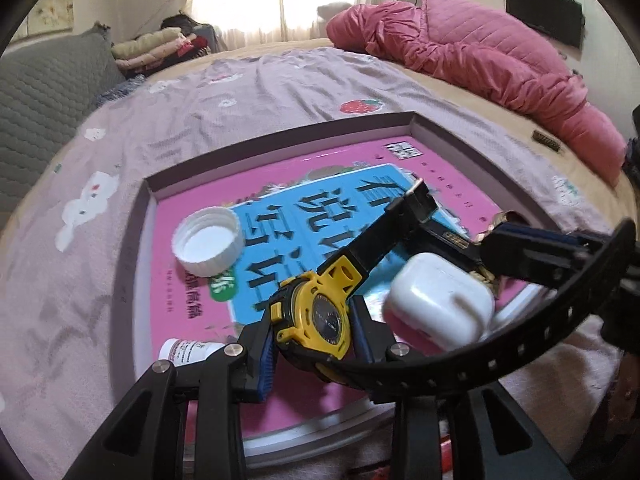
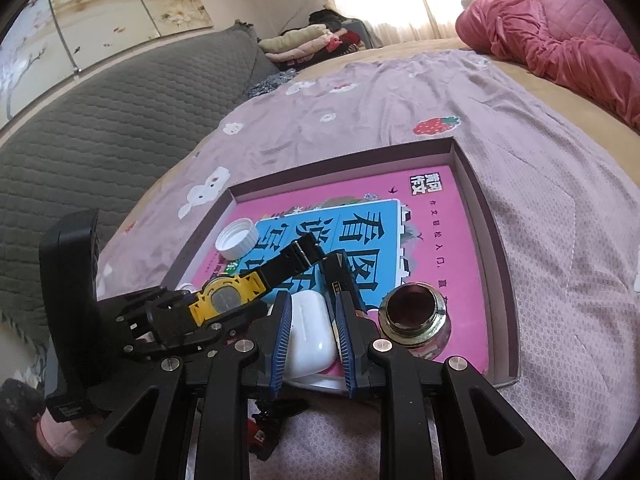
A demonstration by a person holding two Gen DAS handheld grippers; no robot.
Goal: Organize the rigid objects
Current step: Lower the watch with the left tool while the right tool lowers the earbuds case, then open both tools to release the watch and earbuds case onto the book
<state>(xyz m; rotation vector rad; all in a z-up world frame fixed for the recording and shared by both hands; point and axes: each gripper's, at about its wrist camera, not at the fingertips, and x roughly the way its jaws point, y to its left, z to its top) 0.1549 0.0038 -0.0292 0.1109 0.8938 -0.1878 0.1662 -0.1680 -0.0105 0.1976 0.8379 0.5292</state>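
Right wrist: brass fitting beside earbud case

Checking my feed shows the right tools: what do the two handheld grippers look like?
Both match. The left gripper and right gripper are matte black plastic, each with two angular fingers on linkage arms that have triangular cut-outs and round silver pivot pins. The fingers carry blue ribbed pads on their inner faces. No cables, logos or sleeves are visible.
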